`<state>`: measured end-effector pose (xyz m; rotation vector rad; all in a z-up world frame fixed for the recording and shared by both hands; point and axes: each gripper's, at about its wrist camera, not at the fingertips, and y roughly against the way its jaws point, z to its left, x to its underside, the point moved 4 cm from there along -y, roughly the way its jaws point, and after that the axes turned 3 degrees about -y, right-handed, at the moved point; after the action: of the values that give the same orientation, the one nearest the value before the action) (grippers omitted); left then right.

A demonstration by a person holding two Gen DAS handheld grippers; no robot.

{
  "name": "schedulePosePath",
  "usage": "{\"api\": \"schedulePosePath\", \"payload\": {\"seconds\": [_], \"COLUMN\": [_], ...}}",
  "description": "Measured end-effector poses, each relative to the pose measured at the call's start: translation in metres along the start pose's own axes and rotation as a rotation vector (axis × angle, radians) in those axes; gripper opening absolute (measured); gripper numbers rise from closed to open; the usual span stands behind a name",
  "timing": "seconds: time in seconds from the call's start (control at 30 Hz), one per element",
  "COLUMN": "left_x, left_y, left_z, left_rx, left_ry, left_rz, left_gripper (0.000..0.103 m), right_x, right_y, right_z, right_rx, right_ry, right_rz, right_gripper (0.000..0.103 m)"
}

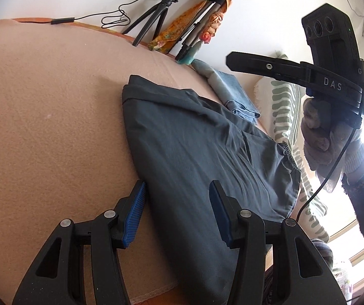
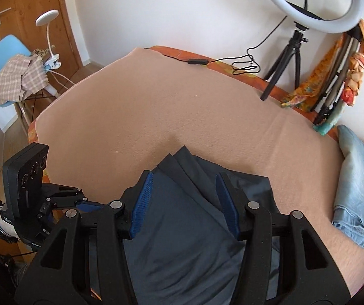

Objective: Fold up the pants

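Note:
Dark grey pants (image 1: 194, 152) lie folded lengthwise on a peach blanket (image 1: 42, 127), hems at the far end. In the left wrist view my left gripper (image 1: 176, 203) stands open, straddling the pants' left edge. Its blue pads (image 1: 133, 216) are apart and do not pinch the cloth. A gloved hand holds my right gripper (image 1: 232, 61) in the air at the upper right, off the pants. In the right wrist view the right gripper (image 2: 184, 198) is open above the pants (image 2: 182, 241), nothing between its pads. The left gripper (image 2: 80, 198) shows at the lower left.
Folded light blue jeans (image 2: 357, 190) lie at the blanket's right side. A ring light on a tripod (image 2: 296, 50), its cable and colourful cloths stand along the far wall. A green-striped cloth (image 1: 283, 106) lies right of the pants. A blue chair (image 2: 3, 50) stands left.

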<state>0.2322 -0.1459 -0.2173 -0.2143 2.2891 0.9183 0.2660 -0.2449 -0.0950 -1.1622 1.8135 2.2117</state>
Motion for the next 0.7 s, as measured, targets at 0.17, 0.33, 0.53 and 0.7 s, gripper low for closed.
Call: {"api": "schedulePosePath", "payload": {"seconds": [0.17,0.33,0.53,0.7], "left_x": [0.000,0.002,0.001,0.002], "left_y": [0.000,0.000,0.000,-0.001], "left_z": [-0.001,-0.002,-0.003,-0.007], "left_rx": [0.008,0.024,0.042,0.043], "left_ry": [-0.002,0.007,0.002,-0.012], "left_rz": [0.002,-0.014,-0.024,-0.028], "left_gripper": [0.046,0.040,0.032,0.019], "right_x": [-0.009,-0.009,-0.007,-0.004], "right_y": [-0.047,-0.084,-0.120,-0.135], "right_z": [0.035,0.049,0.052,0.051], "right_rx": [-0.020,-0.022,0.062,0.115], "right_ry": [0.158,0.251,0.392,0.483], "right_rz": [0.100,0.193,0.290,0.346], "right_gripper": [0.054,0.046,0.043,0.025]}}
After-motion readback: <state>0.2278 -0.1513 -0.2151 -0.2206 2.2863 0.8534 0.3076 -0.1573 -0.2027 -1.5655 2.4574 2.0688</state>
